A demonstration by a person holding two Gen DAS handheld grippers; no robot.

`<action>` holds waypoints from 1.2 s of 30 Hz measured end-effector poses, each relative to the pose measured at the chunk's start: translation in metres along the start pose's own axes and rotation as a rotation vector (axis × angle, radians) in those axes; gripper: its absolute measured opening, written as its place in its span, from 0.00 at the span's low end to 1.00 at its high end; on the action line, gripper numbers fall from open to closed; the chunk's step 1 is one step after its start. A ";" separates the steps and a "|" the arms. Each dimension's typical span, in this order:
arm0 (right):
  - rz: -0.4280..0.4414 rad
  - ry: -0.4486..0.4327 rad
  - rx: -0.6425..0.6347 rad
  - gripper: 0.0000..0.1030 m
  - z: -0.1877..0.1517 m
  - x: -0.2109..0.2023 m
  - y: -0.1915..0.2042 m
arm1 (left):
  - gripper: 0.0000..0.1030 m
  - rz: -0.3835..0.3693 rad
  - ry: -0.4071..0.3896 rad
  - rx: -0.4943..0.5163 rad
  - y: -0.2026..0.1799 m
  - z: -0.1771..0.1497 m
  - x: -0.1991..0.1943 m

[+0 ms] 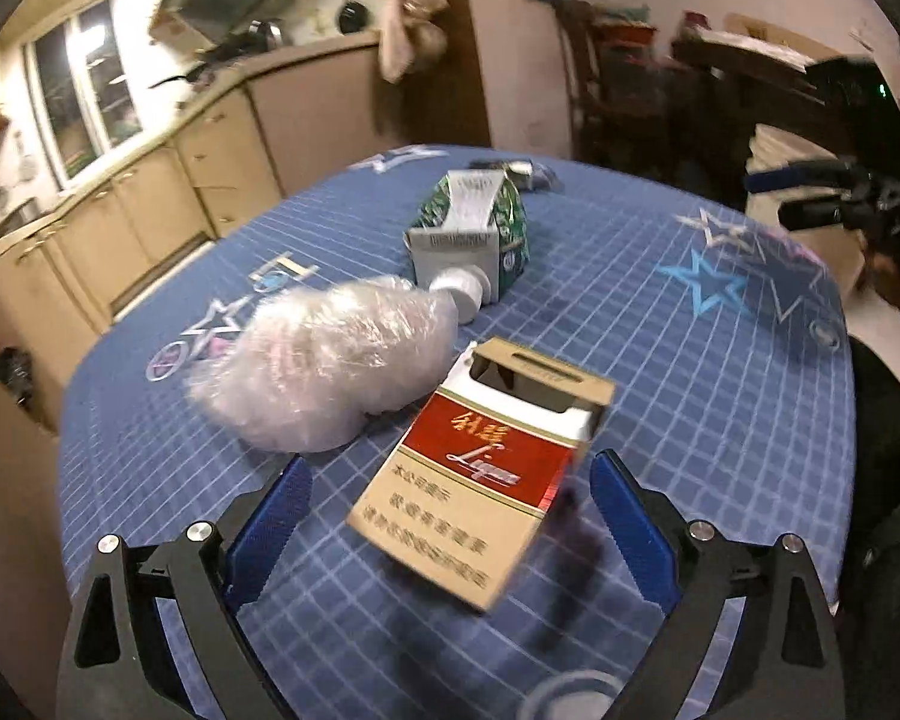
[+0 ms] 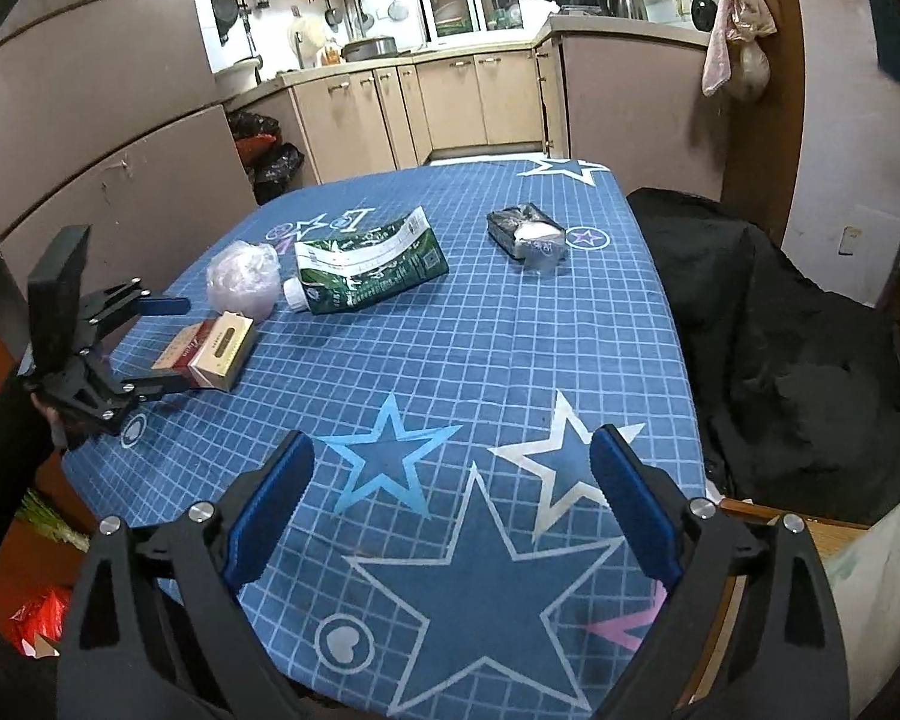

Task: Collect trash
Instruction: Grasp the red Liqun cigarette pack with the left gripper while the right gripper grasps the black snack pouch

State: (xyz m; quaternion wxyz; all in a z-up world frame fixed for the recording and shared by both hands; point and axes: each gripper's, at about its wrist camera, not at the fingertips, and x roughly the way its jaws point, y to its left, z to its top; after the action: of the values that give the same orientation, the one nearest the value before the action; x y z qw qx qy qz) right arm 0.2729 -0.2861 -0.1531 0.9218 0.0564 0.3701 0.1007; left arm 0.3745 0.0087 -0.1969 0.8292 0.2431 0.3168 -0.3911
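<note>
A red and tan cigarette pack [image 1: 480,480] lies on the blue star-print tablecloth [image 1: 660,360], its lid open. My left gripper [image 1: 450,465] is open with a finger on each side of the pack; the pads do not press it. Past the pack lie a crumpled clear plastic bag [image 1: 330,366] and a flattened green carton [image 1: 474,234] with a white cap. In the right wrist view my right gripper [image 2: 453,450] hangs open and empty over the near star prints. There the carton [image 2: 372,270], the bag [image 2: 243,279], the pack [image 2: 222,348] and a dark wrapper [image 2: 528,234] lie farther off.
A black garment [image 2: 780,330] is draped over a seat at the table's right side. Beige kitchen cabinets [image 2: 450,102] stand behind, with black bags [image 2: 270,162] on the floor by them. A red bag [image 2: 42,618] lies below the table's near left corner.
</note>
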 end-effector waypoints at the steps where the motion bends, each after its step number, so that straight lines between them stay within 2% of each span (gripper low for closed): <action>1: -0.003 0.004 -0.001 0.87 0.001 0.002 0.000 | 0.91 -0.026 0.016 -0.006 0.003 0.001 0.005; 3: -0.007 0.009 -0.008 0.87 0.005 0.006 0.000 | 0.90 -0.077 0.020 -0.016 0.007 0.004 0.008; 5: -0.015 0.003 -0.024 0.87 0.011 0.010 -0.001 | 0.75 -0.114 0.027 0.004 0.003 0.005 0.010; 7: -0.029 -0.009 -0.042 0.87 0.020 0.017 -0.002 | 0.71 -0.098 0.031 0.010 -0.002 0.005 0.012; 8: -0.035 -0.014 -0.047 0.87 0.025 0.020 -0.004 | 0.66 -0.095 0.024 0.001 -0.004 0.005 0.010; 11: -0.052 -0.013 -0.057 0.87 0.050 0.038 -0.014 | 0.59 -0.084 0.012 -0.045 -0.010 0.002 0.004; 14: -0.066 0.001 -0.064 0.87 0.073 0.057 -0.024 | 0.58 -0.046 -0.012 -0.066 -0.023 -0.002 -0.009; 18: -0.090 0.045 -0.103 0.87 0.103 0.092 -0.037 | 0.57 -0.012 -0.083 -0.147 -0.033 -0.005 -0.035; 24: -0.075 0.137 -0.167 0.87 0.125 0.142 -0.045 | 0.56 0.092 -0.144 -0.331 -0.039 -0.008 -0.060; 27: -0.075 0.178 -0.198 0.87 0.129 0.163 -0.046 | 0.56 0.135 -0.144 -0.372 -0.043 -0.009 -0.065; 33: -0.052 0.218 -0.207 0.69 0.136 0.186 -0.049 | 0.56 0.198 -0.125 -0.412 -0.041 -0.008 -0.065; 35: -0.027 0.217 -0.194 0.53 0.138 0.185 -0.049 | 0.56 0.212 -0.111 -0.424 -0.037 -0.007 -0.063; 36: -0.028 0.214 -0.196 0.49 0.139 0.185 -0.049 | 0.56 0.223 -0.105 -0.427 -0.036 -0.008 -0.062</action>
State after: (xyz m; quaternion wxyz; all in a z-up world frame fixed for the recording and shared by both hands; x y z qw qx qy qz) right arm 0.5069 -0.2958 -0.1865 0.8796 -0.0504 0.4552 0.1290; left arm 0.3119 0.0240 -0.1635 0.9152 0.0749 0.3199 -0.2333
